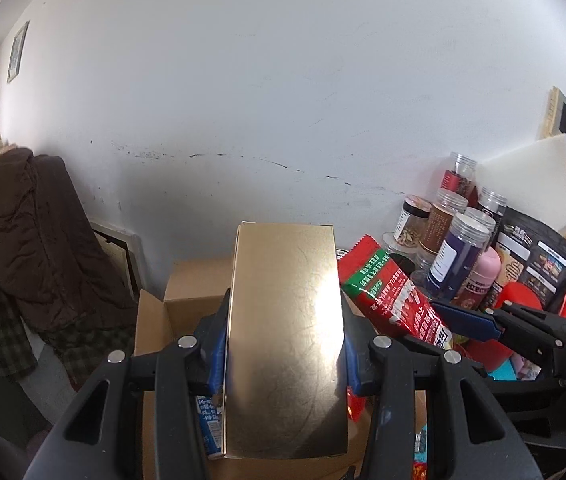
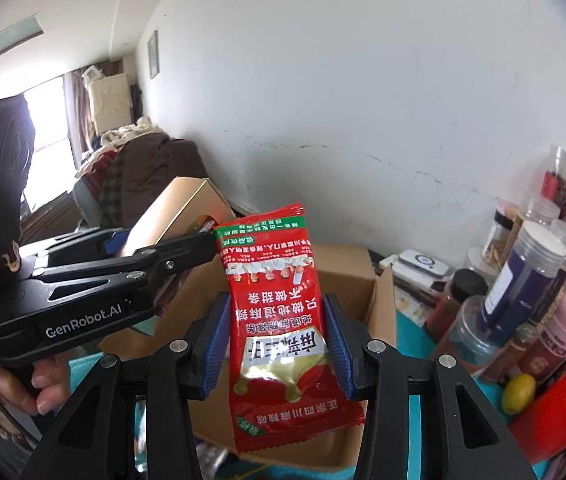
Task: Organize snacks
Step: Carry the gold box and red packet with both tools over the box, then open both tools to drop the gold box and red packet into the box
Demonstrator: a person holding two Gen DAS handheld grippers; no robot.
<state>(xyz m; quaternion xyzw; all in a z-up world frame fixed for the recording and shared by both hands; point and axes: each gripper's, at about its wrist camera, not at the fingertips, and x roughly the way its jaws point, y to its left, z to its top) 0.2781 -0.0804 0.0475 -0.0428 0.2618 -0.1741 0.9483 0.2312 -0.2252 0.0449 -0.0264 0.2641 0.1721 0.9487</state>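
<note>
While only the right view shows a hand [image 2: 23,380], the left gripper [image 1: 283,344] clamps a shiny gold cardboard box [image 1: 285,340] and the right gripper [image 2: 279,340] clamps a red plastic snack packet [image 2: 279,320], both lengthwise away

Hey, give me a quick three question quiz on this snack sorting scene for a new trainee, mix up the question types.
1. True or false: the left gripper holds a gold box.
2. What does the right gripper hold?
A. a jar
B. a red snack packet
C. nothing
3. Fill in: below both sits an open ____ box.

Key: 1 true; 2 B; 3 cardboard.
</note>
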